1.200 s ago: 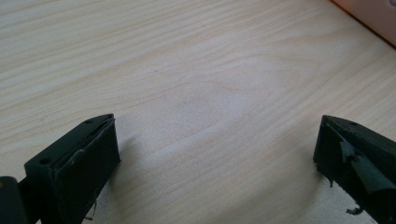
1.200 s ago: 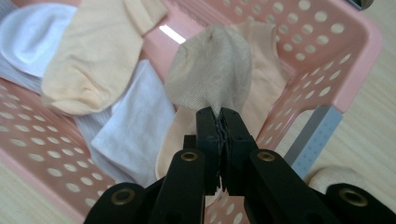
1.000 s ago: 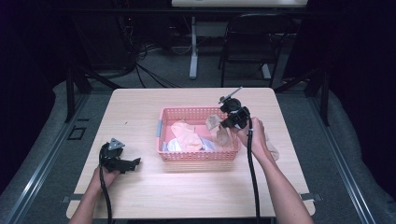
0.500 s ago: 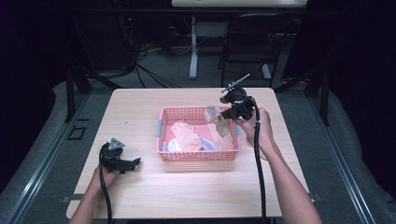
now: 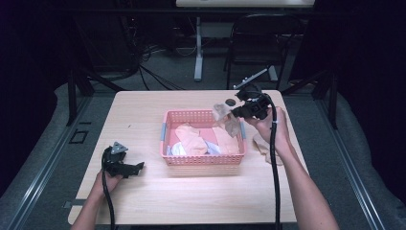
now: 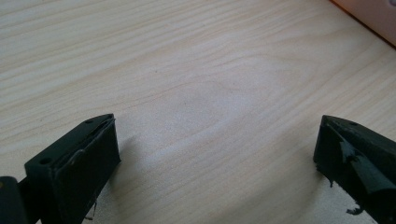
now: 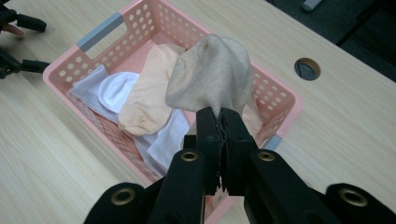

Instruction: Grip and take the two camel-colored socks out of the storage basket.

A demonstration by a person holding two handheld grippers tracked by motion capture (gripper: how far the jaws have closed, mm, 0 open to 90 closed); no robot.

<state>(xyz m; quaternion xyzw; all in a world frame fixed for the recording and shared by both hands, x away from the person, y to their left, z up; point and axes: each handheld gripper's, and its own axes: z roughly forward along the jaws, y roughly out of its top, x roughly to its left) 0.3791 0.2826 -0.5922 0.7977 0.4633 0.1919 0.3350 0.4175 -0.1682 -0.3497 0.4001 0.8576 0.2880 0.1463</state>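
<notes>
Wooden table [image 5: 201, 191], beige sock [image 7: 212, 77] pinched between fingers [image 7: 208, 135]

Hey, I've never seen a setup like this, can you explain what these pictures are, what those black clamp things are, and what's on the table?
A person sits at a wooden table with a handheld two-jaw gripper in each hand. One picture comes from a camera above the table; the other two come from cameras riding on the grippers, looking along their black jaws. The left gripper rests on the table, jaws open, nothing between them. The right gripper is shut on a beige sock, held above a pink basket of more socks in peach, white and striped. Another pale sock lies on the table right of the basket.
</notes>
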